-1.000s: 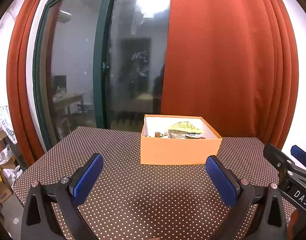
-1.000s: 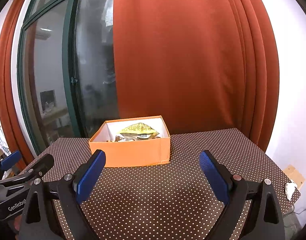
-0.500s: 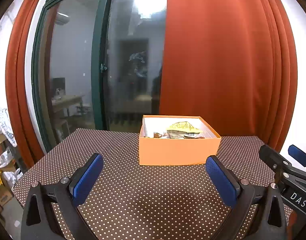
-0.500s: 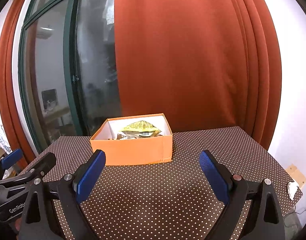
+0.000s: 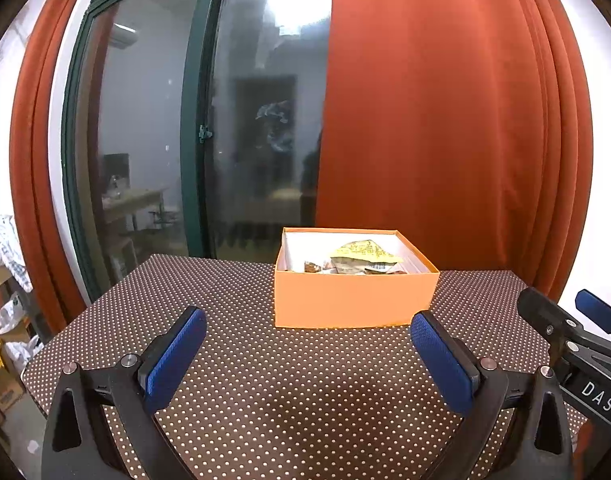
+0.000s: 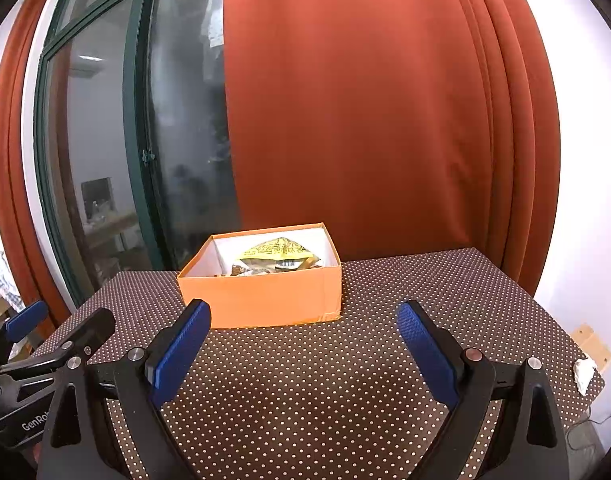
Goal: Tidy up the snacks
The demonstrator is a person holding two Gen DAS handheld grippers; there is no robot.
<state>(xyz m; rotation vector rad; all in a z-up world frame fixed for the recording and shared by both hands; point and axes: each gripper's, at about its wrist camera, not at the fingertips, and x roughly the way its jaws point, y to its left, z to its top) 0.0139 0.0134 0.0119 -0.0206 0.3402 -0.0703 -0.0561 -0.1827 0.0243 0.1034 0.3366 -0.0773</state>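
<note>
I'm holding both claws, left gripper (image 5: 308, 344) and right gripper (image 6: 304, 330), wide open and empty; crinkly yellow snack packet (image 5: 363, 254) is sitting in the open orange cardboard box (image 5: 355, 300) mid-frame, so reaching in carelessly is risking shoving the light box across the dotted brown tablecloth (image 5: 305, 392).

Left wrist view: we look forward along the left hand-held gripper (image 5: 308, 354), low over the near tabletop (image 5: 233, 304), toward the box (image 5: 355, 300) and curtain (image 5: 425, 120); the right hand-held gripper (image 5: 569, 312) enters at right.
Right wrist view: we face likewise from further right, along the right hand-held gripper's own fingers; the left hand-held gripper (image 6: 61, 320) enters at left.
Shared: box (image 6: 261, 296), tabletop (image 6: 425, 280), curtain (image 6: 365, 100), window (image 6: 105, 140).
</note>
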